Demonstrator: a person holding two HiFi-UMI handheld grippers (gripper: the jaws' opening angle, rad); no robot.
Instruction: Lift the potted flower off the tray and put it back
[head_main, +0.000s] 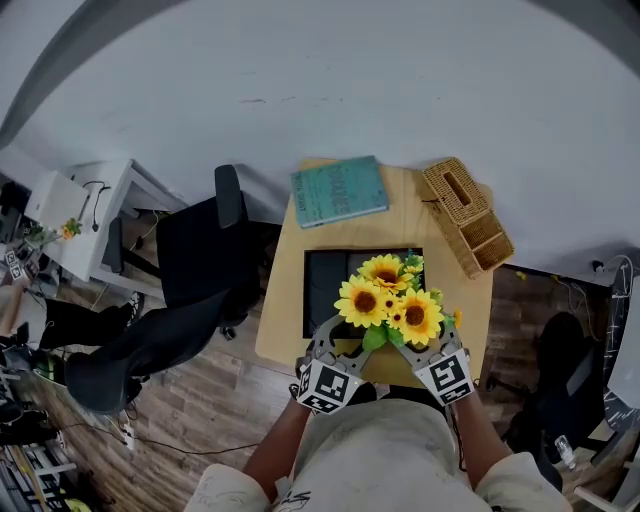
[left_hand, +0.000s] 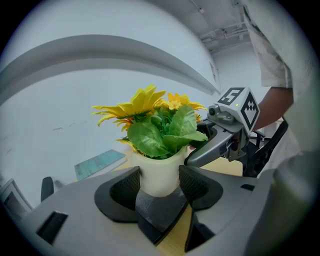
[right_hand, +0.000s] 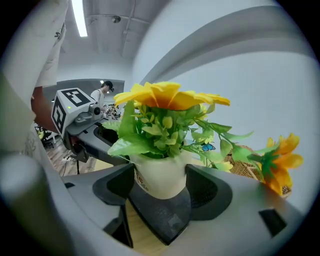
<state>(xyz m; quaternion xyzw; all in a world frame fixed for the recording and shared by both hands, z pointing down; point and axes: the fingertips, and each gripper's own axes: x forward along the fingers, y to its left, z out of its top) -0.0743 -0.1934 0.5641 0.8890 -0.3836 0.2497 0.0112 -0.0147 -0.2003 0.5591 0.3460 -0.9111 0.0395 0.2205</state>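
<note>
Your left hand-held gripper (left_hand: 159, 184) and right hand-held gripper (right_hand: 161, 184) both pinch the potted flower (head_main: 389, 299) by its white pot, at the near edge of the tray (head_main: 326, 285) — an uneven pull between them could likely tilt or drop it.

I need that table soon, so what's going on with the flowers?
A person holds a gripper in each hand. The left gripper and the right gripper both have their fingers closed on the white pot of sunflowers. Wood shows under the pot in both gripper views, so it seems off the black tray, near the front edge of the table. I cannot tell whether it is raised or resting.
</note>
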